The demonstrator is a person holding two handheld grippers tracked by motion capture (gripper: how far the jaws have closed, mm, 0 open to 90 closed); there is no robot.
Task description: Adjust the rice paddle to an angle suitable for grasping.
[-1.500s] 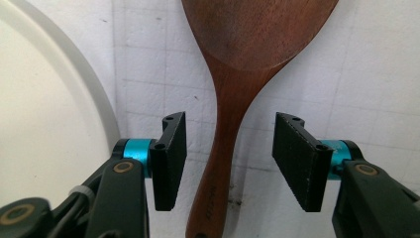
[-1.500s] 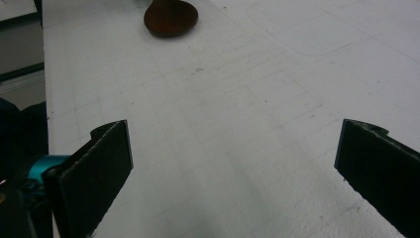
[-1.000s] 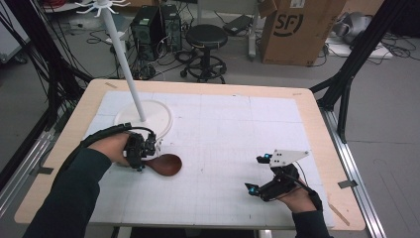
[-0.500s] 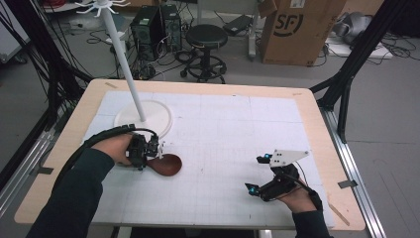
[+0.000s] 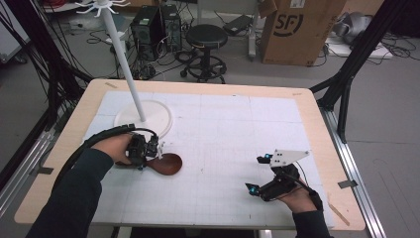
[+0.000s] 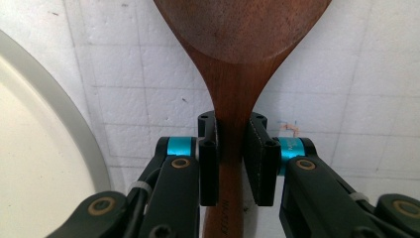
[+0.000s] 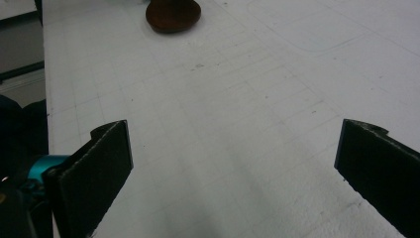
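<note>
The dark brown wooden spoon [image 5: 167, 163] lies flat on the white gridded worktop [image 5: 233, 129], at about seven o'clock from its middle, with the broad bowl pointing toward three o'clock and the handle running back toward nine. The left claw [image 5: 157, 152] has come in along that handle. In the left gripper view its two black pads [image 6: 208, 158] sit on either side of the spoon's [image 6: 233, 94] narrow neck, just behind the point where the wood flares into the bowl. The jaws have just been closing, and the pads now press the wood from both sides, so the claw is gripping the spoon. The neck looks like a sensible place to take it: the wood is slim enough to fit between the pads, and the flare ahead should keep it from sliding forward.

The tall white stand with a round flat base [image 5: 143, 115] is at roughly eleven o'clock from the spoon, its base rim just beside the left hand [image 5: 116, 148]. With hooks at its top, it seems the likely place to hang the spoon.

The right claw [image 5: 256, 173] waits at about five o'clock on the worktop, well apart from the spoon, jaws spread wide with nothing between them, probably kept free to help later.
</note>
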